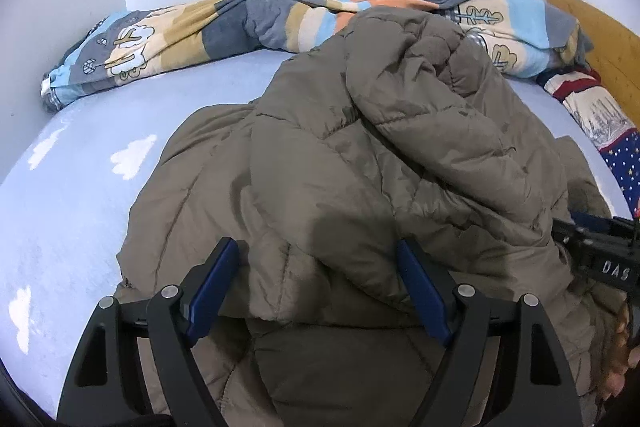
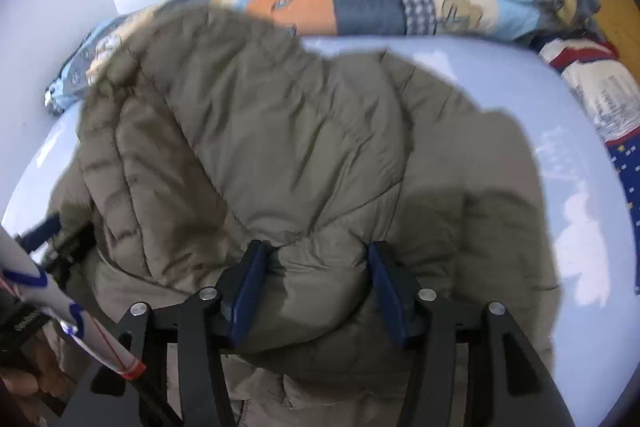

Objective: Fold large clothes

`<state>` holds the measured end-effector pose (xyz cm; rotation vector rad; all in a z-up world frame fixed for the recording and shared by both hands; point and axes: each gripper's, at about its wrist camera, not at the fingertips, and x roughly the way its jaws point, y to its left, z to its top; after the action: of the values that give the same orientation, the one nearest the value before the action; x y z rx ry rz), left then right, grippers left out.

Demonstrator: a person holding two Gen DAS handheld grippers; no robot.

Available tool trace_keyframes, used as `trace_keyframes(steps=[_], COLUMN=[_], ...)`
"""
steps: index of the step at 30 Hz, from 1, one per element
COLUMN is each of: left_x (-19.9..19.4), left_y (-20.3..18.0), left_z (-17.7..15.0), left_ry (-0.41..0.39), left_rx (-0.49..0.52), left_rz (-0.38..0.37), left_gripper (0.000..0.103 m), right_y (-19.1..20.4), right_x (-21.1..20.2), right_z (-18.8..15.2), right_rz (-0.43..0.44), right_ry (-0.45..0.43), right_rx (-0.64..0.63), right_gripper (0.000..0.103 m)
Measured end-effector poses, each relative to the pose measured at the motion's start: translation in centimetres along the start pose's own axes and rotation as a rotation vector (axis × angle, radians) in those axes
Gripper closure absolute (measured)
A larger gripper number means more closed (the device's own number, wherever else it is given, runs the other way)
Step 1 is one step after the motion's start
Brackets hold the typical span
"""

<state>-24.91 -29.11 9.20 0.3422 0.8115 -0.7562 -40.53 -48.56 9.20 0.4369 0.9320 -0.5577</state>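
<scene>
A large olive-brown padded jacket (image 1: 360,155) lies bunched on a pale blue bed sheet (image 1: 72,187); it also fills the right wrist view (image 2: 280,147). My left gripper (image 1: 318,251) is open, its blue-padded fingers (image 1: 216,283) standing wide apart around a thick fold of the jacket's near edge. My right gripper (image 2: 316,251) is open too, its fingers (image 2: 250,291) straddling a puffy fold of the jacket. The right gripper's body shows at the right edge of the left wrist view (image 1: 600,251).
A rolled patchwork quilt (image 1: 240,23) lies along the white wall at the back. A star-patterned pillow (image 1: 612,147) and a wooden headboard (image 1: 600,39) are at the right. The left gripper and the person's sleeve show at the left edge of the right wrist view (image 2: 52,247).
</scene>
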Motion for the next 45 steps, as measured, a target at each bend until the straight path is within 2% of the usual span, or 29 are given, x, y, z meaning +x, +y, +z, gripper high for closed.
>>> trace_keyframes(steps=[4,8,11,15,17,19,21,27,31,34,45], left_x=[-1.8,-4.0,-4.0,-1.6,-1.4,-2.0,-2.8,-7.7,-11.3,-13.1,-18.1], left_y=[0.1,-0.2,-0.7,-1.2,-1.4,-1.7,-1.7,-2.6,-3.0,-2.9,-0.9], left_z=[0.1,0.0,-0.5,-2.0,-2.5,-2.6,-2.7,-4.5,-7.1,-9.5,-17.6], left_ry=[-0.029,-0.079,-0.064,0.023,0.017,0.005,-0.009,-0.073,-0.103,-0.093,-0.085], left_rx=[-0.017,-0.01,0.014,0.056,0.056,0.069,0.068,0.103,0.128,0.133,0.113], left_rz=[-0.002,-0.021,-0.028,-0.014,-0.009,0.007,0.004,-0.006,-0.008,-0.012,0.048], left_gripper=[0.022,0.022,0.022,0.022,0.022,0.022,0.022,0.022,0.022,0.022,0.022], right_y=[-0.1,0.2,1.2,2.8,3.1,3.1,3.1,3.0,3.5,4.1,5.6], right_x=[-1.2,-4.1,-5.7,-3.9,-2.1,-1.4,-2.4,-7.9,-10.8,-12.9,-17.3], right_z=[-0.1,-0.2,-0.5,-1.7,-2.4,-3.2,-3.2,-5.0,-6.9,-9.2,-17.6], right_rz=[0.008,0.047,0.072,0.047,0.014,0.007,0.005,0.069,0.093,0.121,0.118], right_ry=[-0.01,-0.068,-0.097,-0.047,-0.006,-0.003,-0.013,-0.059,-0.075,-0.078,-0.047], right_rx=[0.023,0.04,0.032,-0.02,-0.043,-0.045,-0.038,0.003,0.008,0.018,-0.025], right_gripper=[0.045,0.045,0.045,0.045,0.044,0.044,0.044,0.044,0.044,0.044,0.043])
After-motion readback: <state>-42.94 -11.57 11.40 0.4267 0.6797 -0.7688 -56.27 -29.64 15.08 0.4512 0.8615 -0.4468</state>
